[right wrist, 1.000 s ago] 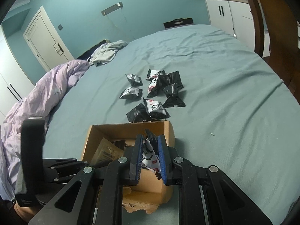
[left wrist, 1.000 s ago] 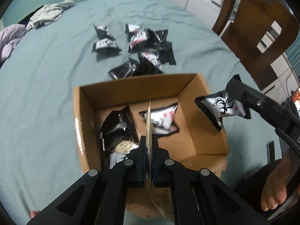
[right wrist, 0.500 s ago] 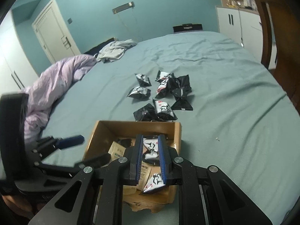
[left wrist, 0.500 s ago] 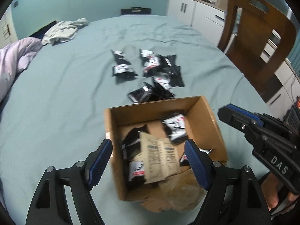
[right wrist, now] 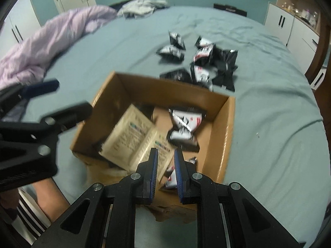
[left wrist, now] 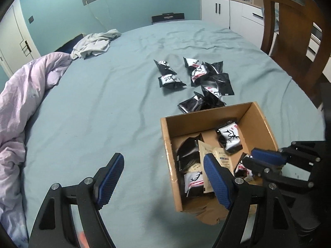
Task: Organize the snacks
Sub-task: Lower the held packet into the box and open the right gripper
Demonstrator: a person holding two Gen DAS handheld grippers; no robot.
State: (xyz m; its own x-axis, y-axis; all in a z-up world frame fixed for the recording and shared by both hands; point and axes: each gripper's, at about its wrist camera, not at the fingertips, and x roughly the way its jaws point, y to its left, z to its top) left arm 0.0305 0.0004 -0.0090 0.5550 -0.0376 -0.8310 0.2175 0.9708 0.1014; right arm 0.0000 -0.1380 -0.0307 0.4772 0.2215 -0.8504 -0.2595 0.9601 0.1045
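A cardboard box [left wrist: 206, 113] [right wrist: 165, 91] stands on the teal bed and holds several black-and-white snack packets and a beige sachet [left wrist: 222, 157] [right wrist: 132, 136]. More loose packets [left wrist: 196, 76] [right wrist: 204, 62] lie in a pile just beyond it. My left gripper [left wrist: 163, 175] [right wrist: 73, 95] is open wide and holds nothing. It hangs at the box's left wall, with one finger over the bed. My right gripper [right wrist: 166, 171] [left wrist: 251, 159] is low over the box's near right corner. Its jaws stand narrow with a snack packet [right wrist: 170, 178] [left wrist: 241, 168] between them.
A lilac duvet [left wrist: 31, 93] is heaped along the bed's left side, with grey clothes [left wrist: 95, 43] behind it. A wooden chair [left wrist: 289, 31] and white cabinets [left wrist: 227, 10] stand at the right. A person's bare leg [right wrist: 49, 196] is beside the box.
My left gripper let go of the beige sachet, opened wide and lifted back to the left; the sachet now lies in the box. My right gripper carried its packet down into the box.
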